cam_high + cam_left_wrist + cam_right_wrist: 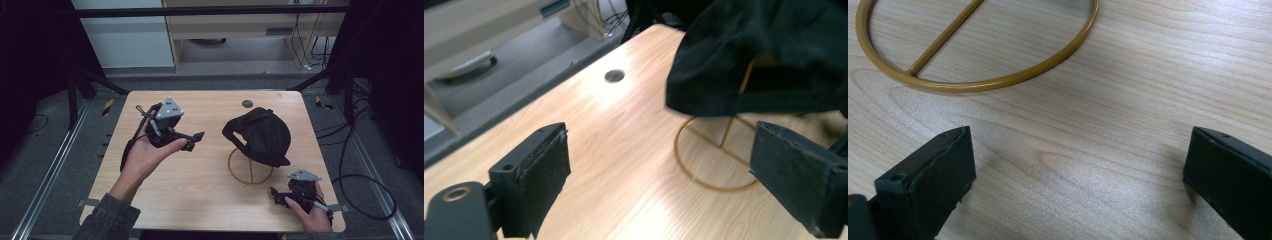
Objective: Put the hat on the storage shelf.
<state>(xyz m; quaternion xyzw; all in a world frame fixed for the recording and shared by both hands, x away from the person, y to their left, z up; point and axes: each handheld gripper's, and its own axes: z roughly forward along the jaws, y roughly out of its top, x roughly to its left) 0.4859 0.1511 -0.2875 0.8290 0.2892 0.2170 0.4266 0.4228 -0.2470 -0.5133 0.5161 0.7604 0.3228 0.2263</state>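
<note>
In the high view a wooden table [200,165] takes up the middle of the frame, and a black cap [260,135] sits right of centre on a gold wire stand [248,174] whose ring base lies flat on the wood just below the cap. A small dark disc [247,104] is set into the table top above the cap, near the far edge. The left gripper [192,141] is held up at centre left of the frame in the person's left hand [145,155], pointing right toward the cap and well apart from it; its jaws stand spread with nothing between them. In the left gripper view the cap fills the upper right, the stand's ring sits lower centre-right, and both pads are wide apart over bare wood. The right gripper [276,196] is low at the lower right of the frame, in the right hand [310,212], near the ring; in the right gripper view its jaws are spread and empty, with the ring at the upper left
</note>
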